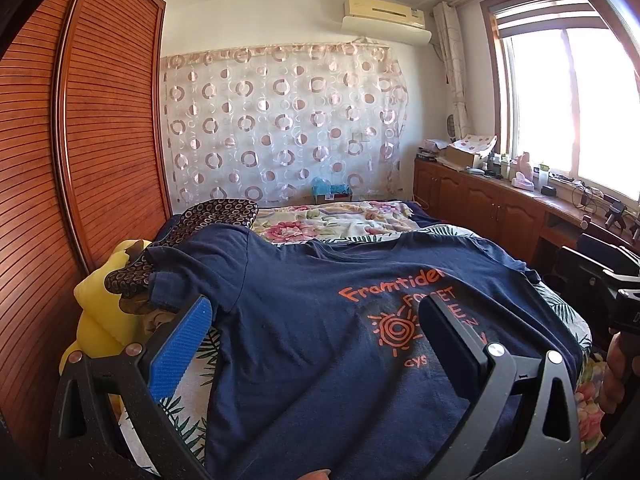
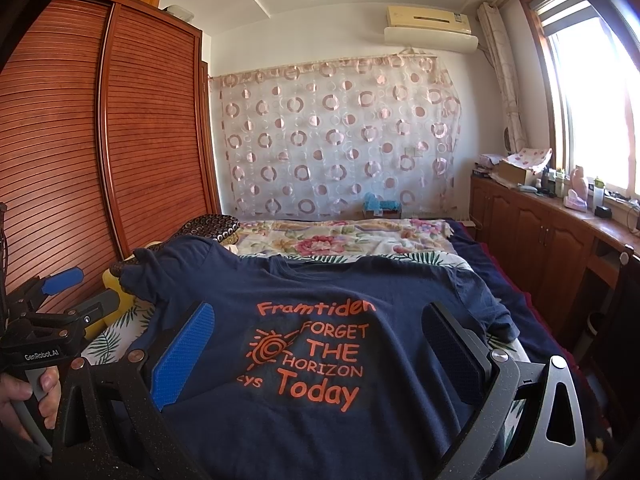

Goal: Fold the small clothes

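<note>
Lying flat and print-up on the bed (image 2: pixel 404 236), the navy T-shirt (image 2: pixel 320 420) has its collar at the far end and its hem at the near edge, so its long axis runs near to far, in line with both sets of fingers. The left gripper (image 1: pixel 316 332) hovers over the shirt's left half with its fingers spread wide and nothing between them; the left sleeve (image 1: pixel 176 276) lies just beyond its blue pad (image 1: pixel 180 352). The right gripper (image 2: pixel 320 344) hovers over the printed chest, fingers likewise spread and empty; the right sleeve (image 2: pixel 492 312) lies just past its dark finger (image 2: pixel 456 352). No fold is made yet. Judgement: each sleeve falls to the gripper on its own side, and neither reach needs to cross the shirt.
</note>
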A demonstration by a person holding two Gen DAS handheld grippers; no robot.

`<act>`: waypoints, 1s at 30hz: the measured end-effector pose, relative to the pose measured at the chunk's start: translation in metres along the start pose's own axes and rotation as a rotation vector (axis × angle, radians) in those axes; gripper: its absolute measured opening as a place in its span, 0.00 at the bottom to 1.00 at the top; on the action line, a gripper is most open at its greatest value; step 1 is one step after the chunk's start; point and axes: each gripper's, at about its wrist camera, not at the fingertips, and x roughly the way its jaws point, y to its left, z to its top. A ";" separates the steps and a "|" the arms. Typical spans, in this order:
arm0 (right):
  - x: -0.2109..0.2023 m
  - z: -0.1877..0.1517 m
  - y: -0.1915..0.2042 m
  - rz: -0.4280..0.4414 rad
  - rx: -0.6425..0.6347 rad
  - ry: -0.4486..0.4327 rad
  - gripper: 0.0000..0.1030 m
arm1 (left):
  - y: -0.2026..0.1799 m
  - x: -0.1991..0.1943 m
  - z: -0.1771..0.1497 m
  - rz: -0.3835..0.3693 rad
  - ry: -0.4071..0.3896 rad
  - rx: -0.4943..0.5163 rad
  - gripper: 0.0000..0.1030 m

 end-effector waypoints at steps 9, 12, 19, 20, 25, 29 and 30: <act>0.000 -0.001 0.000 -0.001 0.000 0.003 1.00 | -0.002 -0.002 0.002 0.002 -0.002 0.004 1.00; 0.000 -0.001 0.000 -0.001 0.000 0.003 1.00 | -0.002 -0.002 0.002 0.003 -0.003 0.004 1.00; 0.000 -0.001 0.000 -0.001 0.000 0.004 1.00 | -0.003 -0.005 0.003 0.003 -0.004 0.006 1.00; 0.000 -0.001 0.000 0.000 0.000 0.004 1.00 | -0.003 -0.004 0.002 0.003 -0.004 0.007 1.00; 0.000 -0.001 0.000 0.001 0.000 0.005 1.00 | -0.004 -0.004 0.002 0.005 -0.005 0.008 1.00; 0.000 -0.001 0.000 0.001 0.001 0.005 1.00 | -0.004 -0.005 0.002 0.005 -0.006 0.009 1.00; 0.000 -0.001 0.000 0.001 0.001 0.005 1.00 | -0.004 -0.004 0.002 0.005 -0.006 0.010 1.00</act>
